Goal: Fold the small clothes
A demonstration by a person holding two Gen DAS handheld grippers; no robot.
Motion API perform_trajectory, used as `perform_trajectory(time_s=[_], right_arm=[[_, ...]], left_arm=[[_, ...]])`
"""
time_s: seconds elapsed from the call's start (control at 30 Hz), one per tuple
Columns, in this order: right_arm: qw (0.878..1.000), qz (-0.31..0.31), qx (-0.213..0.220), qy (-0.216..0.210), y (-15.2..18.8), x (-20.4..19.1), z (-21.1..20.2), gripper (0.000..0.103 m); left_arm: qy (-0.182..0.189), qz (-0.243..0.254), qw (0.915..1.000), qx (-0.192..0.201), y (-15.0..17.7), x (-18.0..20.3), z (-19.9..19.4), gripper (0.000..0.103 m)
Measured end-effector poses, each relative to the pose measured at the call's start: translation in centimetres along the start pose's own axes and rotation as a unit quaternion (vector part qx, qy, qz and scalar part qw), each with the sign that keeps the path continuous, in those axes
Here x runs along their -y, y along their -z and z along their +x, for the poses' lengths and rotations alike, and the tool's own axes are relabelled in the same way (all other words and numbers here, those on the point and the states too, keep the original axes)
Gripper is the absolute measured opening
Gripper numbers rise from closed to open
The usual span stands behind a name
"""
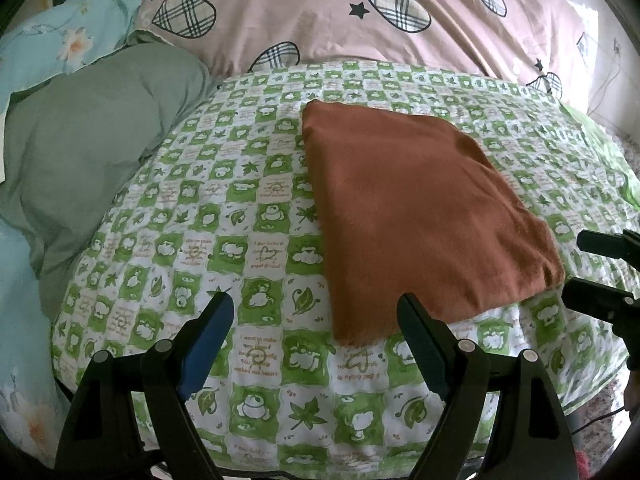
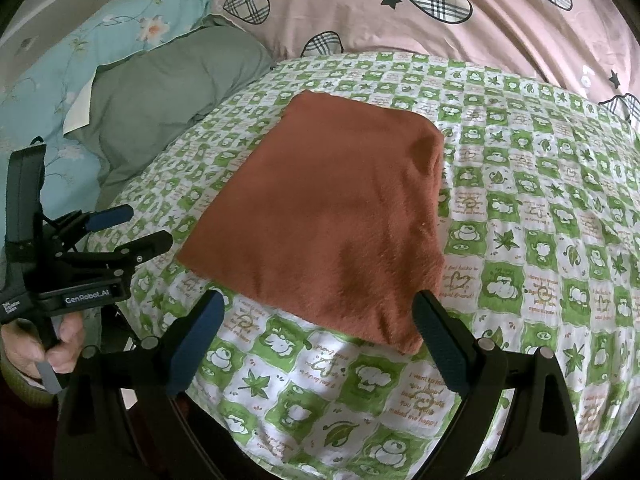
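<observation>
The folded cloth [image 2: 328,216] lies on the bed [image 2: 520,240] just ahead of both released, empty jaws.

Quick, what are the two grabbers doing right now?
Left gripper: open, holding nothing.
Right gripper: open, holding nothing, at the near edge of the brown cloth.

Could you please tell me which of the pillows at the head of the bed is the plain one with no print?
The grey-green pillow: plain fabric, nearest the checked sheet. The pink pillow has plaid hearts and stars, the light-blue one has flowers.
</observation>
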State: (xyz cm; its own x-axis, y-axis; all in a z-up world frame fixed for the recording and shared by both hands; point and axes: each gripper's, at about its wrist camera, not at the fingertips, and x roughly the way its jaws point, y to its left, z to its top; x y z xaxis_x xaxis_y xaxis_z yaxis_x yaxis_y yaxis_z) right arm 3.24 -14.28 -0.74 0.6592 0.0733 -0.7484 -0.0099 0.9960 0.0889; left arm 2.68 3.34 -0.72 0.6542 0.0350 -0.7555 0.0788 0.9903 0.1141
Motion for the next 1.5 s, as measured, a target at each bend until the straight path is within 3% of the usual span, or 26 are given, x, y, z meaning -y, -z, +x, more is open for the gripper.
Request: perform_trajectory(time_s=[1.5], right_arm=[[1.000, -0.013, 0.007, 0.003, -2.4, 1.6, 1.6, 0.095]], left_arm=[[0.001, -0.002, 1.0000, 0.005, -2.6, 1.2, 1.3, 0.084]])
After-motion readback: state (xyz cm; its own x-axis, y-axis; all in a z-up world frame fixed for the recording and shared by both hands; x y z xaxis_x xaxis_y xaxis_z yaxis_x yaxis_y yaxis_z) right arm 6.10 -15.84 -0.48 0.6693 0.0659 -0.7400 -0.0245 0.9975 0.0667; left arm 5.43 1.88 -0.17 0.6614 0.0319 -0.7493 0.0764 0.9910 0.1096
